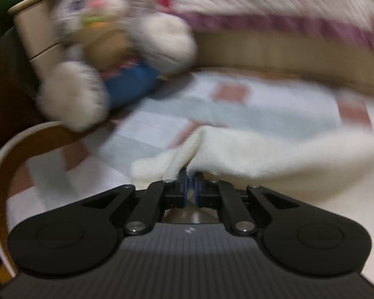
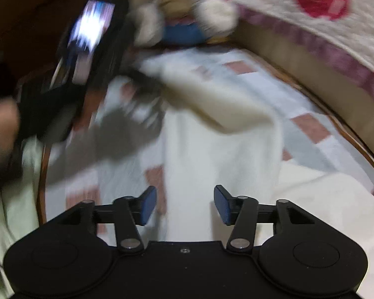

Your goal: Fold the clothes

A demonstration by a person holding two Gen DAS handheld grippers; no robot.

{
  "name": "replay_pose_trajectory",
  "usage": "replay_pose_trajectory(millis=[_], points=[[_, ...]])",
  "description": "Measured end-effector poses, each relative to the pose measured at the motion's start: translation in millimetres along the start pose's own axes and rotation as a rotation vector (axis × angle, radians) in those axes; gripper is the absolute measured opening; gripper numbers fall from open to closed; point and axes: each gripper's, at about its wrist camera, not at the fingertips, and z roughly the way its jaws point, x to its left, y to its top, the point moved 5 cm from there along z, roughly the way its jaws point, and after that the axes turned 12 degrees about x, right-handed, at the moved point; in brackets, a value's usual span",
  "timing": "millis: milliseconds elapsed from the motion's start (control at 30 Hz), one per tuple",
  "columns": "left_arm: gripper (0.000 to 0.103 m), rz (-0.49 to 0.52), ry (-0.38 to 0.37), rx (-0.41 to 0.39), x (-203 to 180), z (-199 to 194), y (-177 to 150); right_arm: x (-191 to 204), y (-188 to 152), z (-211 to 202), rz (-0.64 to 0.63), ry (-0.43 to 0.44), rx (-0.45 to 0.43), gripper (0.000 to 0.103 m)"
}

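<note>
Right now my left hand-held gripper (image 1: 190, 183) is clamped tight on a fold of the cream fleece garment (image 1: 274, 154); its blue pads (image 1: 185, 186) are pressed together with the fuzzy cloth pinched between them, and the fabric bunches up into a ridge just above the fingertips. From there the fleece spreads away to the right across the checked cloth (image 1: 236, 109), which is pale blue and white with reddish squares and covers the round desk (image 1: 17, 154) with its wooden rim.

My right hand-held gripper (image 2: 185, 205) stands wide open with nothing between its pads (image 2: 222, 205). It hangs over a long strip of the same cream garment, which runs up the middle of the right wrist view from between the fingers, while another thick part of it lies at the lower right near the rim. Further up, a lifted length of the fleece stretches slantwise toward my left hand-held gripper, seen as a dark blurred shape at the upper left with a bright screen (image 2: 92, 27) on it.

At the far side of the desk sits a stuffed toy (image 1: 107, 57) with white furry paws and a blue part. Behind it all lies a quilted blanket (image 1: 261, 2) with red patches and a purple border. Both views are blurred.
</note>
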Motion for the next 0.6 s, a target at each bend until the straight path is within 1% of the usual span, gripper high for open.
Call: replay_pose_trajectory(millis=[100, 133, 167, 200, 233, 267, 300, 367, 400, 433, 467, 500, 533, 567, 600], points=[[0.006, -0.112, 0.038, -0.069, 32, -24, 19, 9, -6, 12, -0.051, -0.016, 0.032, 0.056], [0.012, -0.173, 0.038, -0.069, 43, -27, 18, 11, -8, 14, -0.069, -0.031, 0.038, 0.056], [0.028, -0.234, 0.039, -0.070, 53, -30, 17, 13, -9, 16, -0.086, -0.046, 0.044, 0.055], [0.035, -0.291, 0.037, -0.069, 63, -32, 15, 14, -12, 18, -0.097, -0.066, 0.041, 0.054], [0.040, -0.324, 0.024, -0.057, 70, -28, 10, 15, -15, 20, -0.107, -0.088, 0.037, 0.053], [0.040, -0.354, 0.011, -0.041, 77, -23, 6, 15, -19, 21, -0.116, -0.109, 0.032, 0.051], [0.040, -0.369, -0.009, 0.000, 81, -14, 2, 13, -22, 20, -0.096, -0.106, 0.025, 0.048], [0.040, -0.415, -0.062, 0.090, 87, 1, -9, 8, -26, 17, -0.068, -0.111, 0.014, 0.029], [0.040, -0.444, -0.105, 0.129, 89, 6, -15, 6, -27, 17, -0.072, -0.118, 0.011, 0.024], [0.040, -0.473, -0.147, 0.168, 90, 12, -21, 3, -26, 17, -0.058, -0.109, 0.011, 0.017], [0.040, -0.501, -0.189, 0.207, 91, 17, -27, 0, -24, 16, -0.041, -0.097, 0.010, 0.011], [0.040, -0.519, -0.223, 0.252, 89, 23, -32, -4, -22, 15, -0.024, -0.085, 0.010, 0.011], [0.040, -0.535, -0.259, 0.288, 87, 28, -37, -6, -21, 12, 0.022, -0.051, 0.007, 0.011], [0.040, -0.549, -0.294, 0.322, 85, 33, -42, -9, -19, 8, 0.074, -0.012, 0.004, 0.011], [0.040, -0.556, -0.321, 0.344, 83, 35, -46, -13, -18, 2, 0.142, 0.053, -0.010, 0.011]])
